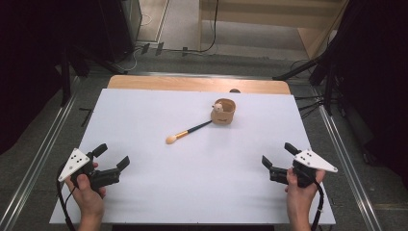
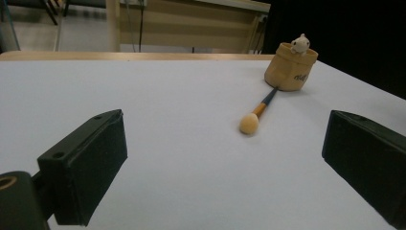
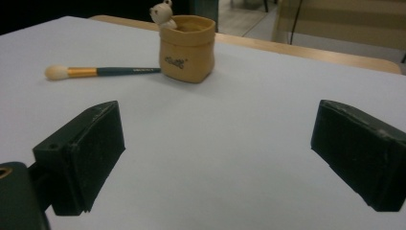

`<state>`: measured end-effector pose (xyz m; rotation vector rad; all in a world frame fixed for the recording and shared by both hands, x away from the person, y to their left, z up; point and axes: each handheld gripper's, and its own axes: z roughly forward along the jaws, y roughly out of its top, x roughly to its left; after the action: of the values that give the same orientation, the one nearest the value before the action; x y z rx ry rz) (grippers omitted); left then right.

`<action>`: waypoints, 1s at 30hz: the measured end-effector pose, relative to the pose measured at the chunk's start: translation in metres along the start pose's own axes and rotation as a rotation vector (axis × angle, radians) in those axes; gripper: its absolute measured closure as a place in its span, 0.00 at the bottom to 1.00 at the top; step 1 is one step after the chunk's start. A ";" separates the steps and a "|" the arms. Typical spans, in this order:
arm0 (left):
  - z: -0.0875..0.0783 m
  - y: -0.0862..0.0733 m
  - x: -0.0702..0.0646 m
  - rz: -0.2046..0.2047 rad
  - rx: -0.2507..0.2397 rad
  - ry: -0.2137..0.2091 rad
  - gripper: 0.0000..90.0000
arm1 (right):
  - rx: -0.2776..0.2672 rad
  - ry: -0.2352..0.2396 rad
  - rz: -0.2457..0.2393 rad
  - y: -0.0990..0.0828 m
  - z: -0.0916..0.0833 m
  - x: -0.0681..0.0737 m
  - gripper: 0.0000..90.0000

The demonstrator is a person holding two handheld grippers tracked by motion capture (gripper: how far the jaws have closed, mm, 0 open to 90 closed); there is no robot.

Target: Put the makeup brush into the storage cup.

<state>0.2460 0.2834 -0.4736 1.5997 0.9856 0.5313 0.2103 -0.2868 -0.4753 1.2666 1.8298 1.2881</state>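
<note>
You are holding 2 grippers low over the white table (image 1: 144, 192), 1 at each near corner. The left gripper (image 1: 112, 157) is sitting at the near left and its jaws are standing wide apart, with nothing between them. The right gripper (image 1: 276, 155) is sitting at the near right, and its jaws are also standing wide apart with only bare table between them.

The brush (image 1: 188, 132) is lying flat near the middle of the table, well apart from both grippers and beyond their fingertips. Its pale round head is pointing toward your side and a little to the left, and its dark handle is running back to the small tan pot (image 1: 224, 112); the handle tip is touching the pot's base or is just beside it, I cannot tell which.

In the left gripper view the brush (image 2: 258, 113) is lying ahead between the 2 jaws, nearer to the right one, with the pot (image 2: 290, 69) behind it. In the right gripper view the brush (image 3: 103, 72) is lying ahead and beyond the left jaw, and the pot (image 3: 186, 50) is standing upright just beside its handle end. A small bear figure (image 3: 163, 14) is sitting on the pot's rim.
</note>
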 end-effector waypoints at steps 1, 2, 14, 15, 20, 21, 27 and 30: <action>0.001 0.000 0.000 -0.002 0.002 -0.003 0.02 | 0.000 0.000 0.000 0.000 0.000 0.000 0.05; 0.002 0.000 0.000 0.002 0.006 -0.005 0.02 | 0.013 0.010 -0.022 0.008 0.007 0.004 0.02; 0.005 -0.004 0.000 -0.009 0.020 0.008 0.02 | 0.048 0.102 -0.110 0.054 0.046 0.025 0.00; 0.005 -0.004 0.000 -0.006 0.023 0.011 0.02 | 0.052 0.106 -0.119 0.057 0.049 0.026 0.00; 0.005 -0.005 0.000 -0.006 0.028 0.011 0.02 | 0.063 0.123 -0.138 0.069 0.064 0.030 0.01; 0.004 -0.005 0.000 -0.005 0.030 0.011 0.02 | 0.064 0.136 -0.130 0.072 0.068 0.031 0.01; 0.004 -0.005 -0.003 -0.007 0.018 0.019 0.02 | 0.099 0.156 -0.167 0.085 0.091 0.040 0.01; 0.005 -0.006 -0.003 -0.004 0.026 0.019 0.02 | 0.113 0.175 -0.176 0.090 0.101 0.043 0.01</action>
<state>0.2463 0.2778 -0.4802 1.6178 1.0135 0.5338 0.3118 -0.1997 -0.4279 1.0491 2.1120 1.2465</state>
